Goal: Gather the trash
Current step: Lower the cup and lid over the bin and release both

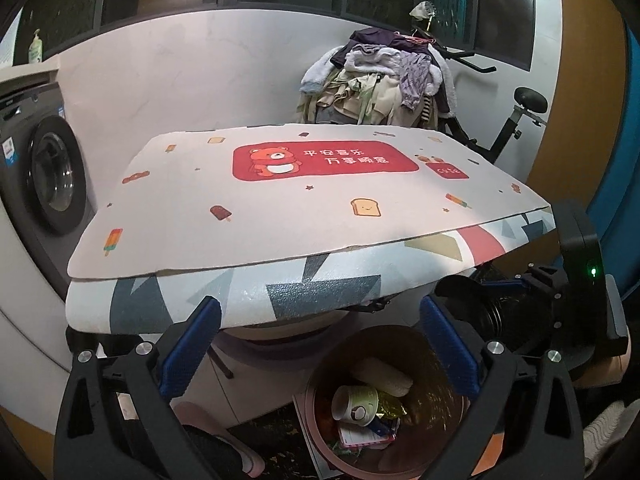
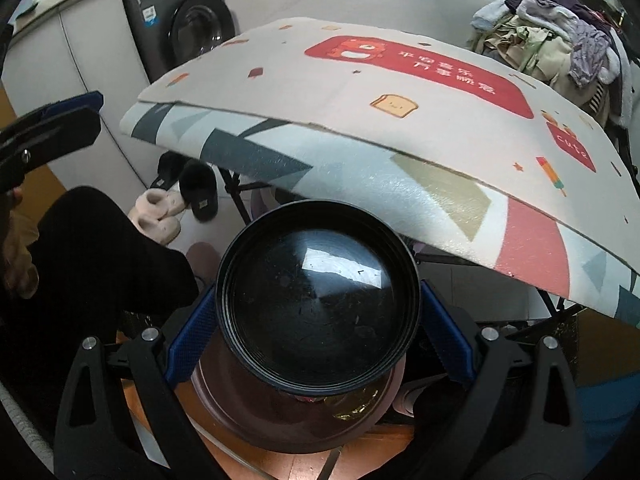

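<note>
**Black bowl held over the trash bin, left tool empty**

The task's thing is a black plastic bowl (image 2: pixel 318 304): round, glossy, ridged rim, faint scratches and specks on its dark surface, a window glare across it. It sits between the blue pads of the right tool (image 2: pixel 318 320), which press its rim on both sides, so the right tool is holding the bowl. In the left wrist view the same bowl (image 1: pixel 486 304) shows at the right, near the tabletop edge.

The bowl is directly above a pinkish-brown trash bin (image 2: pixel 256 420), near and below the front edge of the tabletop (image 2: pixel 400 184), which carries a printed mat with a red bear panel.

Bin contents, from the left wrist view, trash bin (image 1: pixel 316 432): a crumpled paper cup (image 1: pixel 356 404) lying on its side, a pale roll-shaped item behind it, gold foil wrapper (image 1: pixel 394 406), printed paper scraps lower down.

The left tool (image 1: pixel 320 344) hangs over the bin, jaws wide apart, nothing between them.

Far left: washing machine (image 1: pixel 52 176). Far right: heap of clothes (image 1: pixel 380 84).
</note>
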